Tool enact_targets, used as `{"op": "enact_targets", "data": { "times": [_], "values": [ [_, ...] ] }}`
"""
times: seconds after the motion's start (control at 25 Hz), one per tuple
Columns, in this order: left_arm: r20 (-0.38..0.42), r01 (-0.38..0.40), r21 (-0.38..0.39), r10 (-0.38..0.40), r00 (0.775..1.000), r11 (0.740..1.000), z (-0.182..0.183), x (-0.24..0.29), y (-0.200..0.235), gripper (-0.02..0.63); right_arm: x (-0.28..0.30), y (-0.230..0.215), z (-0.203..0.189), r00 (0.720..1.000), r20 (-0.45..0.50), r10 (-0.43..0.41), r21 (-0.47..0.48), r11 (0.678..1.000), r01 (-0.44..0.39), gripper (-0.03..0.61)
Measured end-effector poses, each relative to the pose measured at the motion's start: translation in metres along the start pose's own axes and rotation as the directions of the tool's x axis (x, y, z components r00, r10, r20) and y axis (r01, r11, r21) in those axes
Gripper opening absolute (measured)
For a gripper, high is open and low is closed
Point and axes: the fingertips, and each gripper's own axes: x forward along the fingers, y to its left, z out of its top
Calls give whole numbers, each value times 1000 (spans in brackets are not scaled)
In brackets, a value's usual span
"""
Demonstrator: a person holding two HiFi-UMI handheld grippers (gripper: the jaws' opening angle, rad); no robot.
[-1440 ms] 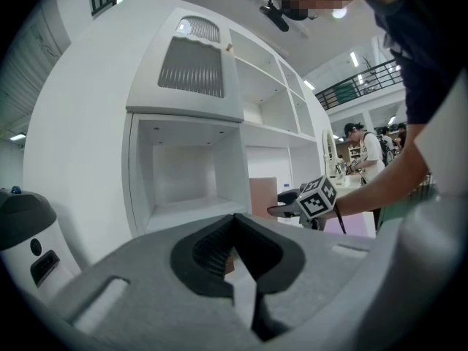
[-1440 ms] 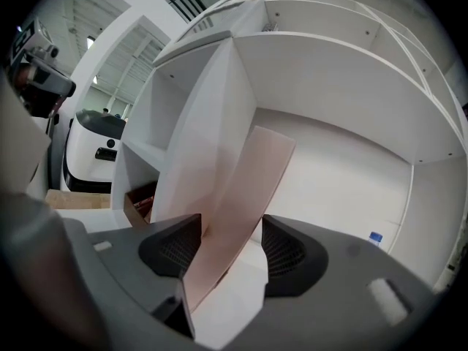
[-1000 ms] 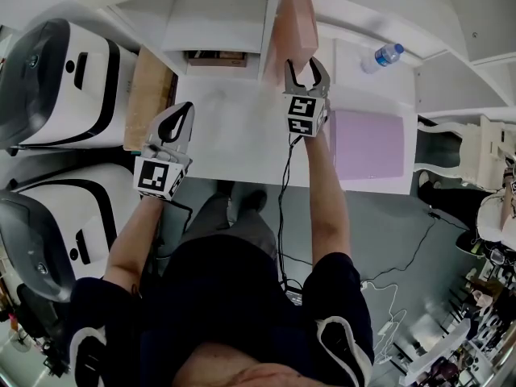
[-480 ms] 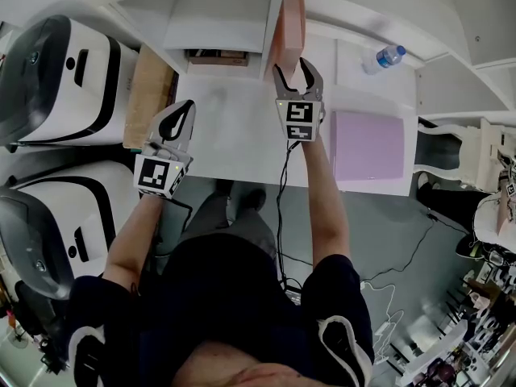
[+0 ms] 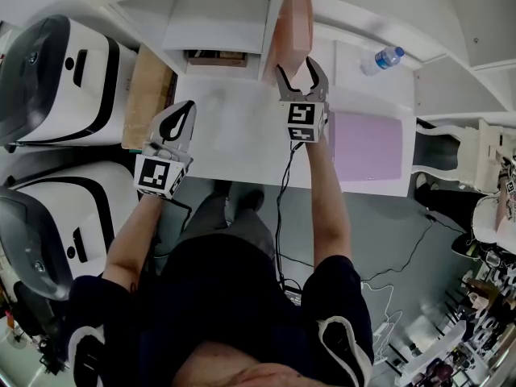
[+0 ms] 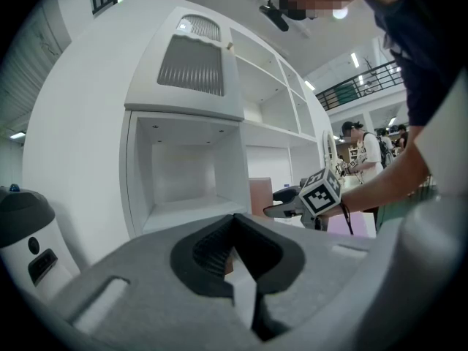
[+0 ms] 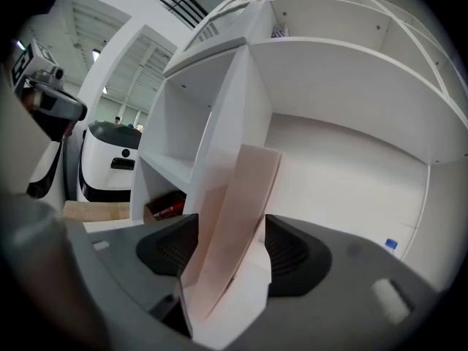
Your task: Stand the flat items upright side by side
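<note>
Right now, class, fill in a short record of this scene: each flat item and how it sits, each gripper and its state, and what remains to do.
Pink flat item: standing on edge, slightly tilted, beside the shelf divider
Purple flat item: lying flat on the white desk
Right gripper: open; its jaws have just been opening, with the pink item between them
Left gripper: shut, empty, over the desk's left side
Remaining: purple item not yet stood up beside the pink one
</note>
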Motion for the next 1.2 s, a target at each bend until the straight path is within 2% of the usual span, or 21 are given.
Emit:
{"op": "enact_targets", "data": {
  "times": [0.08, 0.24, 0.32, 0.48, 0.64, 0.8, 0.92, 1.0, 1.2],
  "values": [
    [2, 0, 0, 0, 1000, 1000, 0, 0, 0, 2, -2, -8, 2, 1000, 8, -16, 5, 1000, 16, 287],
    [3, -1, 0, 1, 1000, 1000, 0, -1, 2, 2, -4, -25, 0, 999, 24, -31, 79, 996, 29, 288],
    [2, -2, -4, 2, 1000, 1000, -1, -1, 2, 2, -4, -31, 0, 999, 20, -41, 76, 996, 39, 288],
    [2, 4, -2, -4, 1000, 1000, -2, 0, 0, 2, 3, -37, -3, 997, -5, -75, 71, 995, 75, 249],
    [1, 8, 3, -8, 1000, 1000, 0, 2, -3, 2, 9, -24, 7, 1000, 11, -24, 140, 990, 22, 215],
    [8, 3, 3, -3, 1000, 1000, 2, 0, 0, 2, 12, -6, 17, 999, 0, 43, -44, 998, -43, 221],
    [5, -5, 0, 5, 1000, 1000, 0, -2, 4, 2, 13, 6, 17, 992, 3, 127, -40, 991, -127, 227],
    [4, -5, -4, 5, 1000, 1000, -1, -2, 4, 2, 14, 13, 18, 987, -17, 159, -90, 983, -160, 248],
    [7, 2, -5, -2, 1000, 1000, -1, -1, 2, 2, 13, 13, 20, 986, -25, 167, -89, 982, -168, 281]
  ]
}}
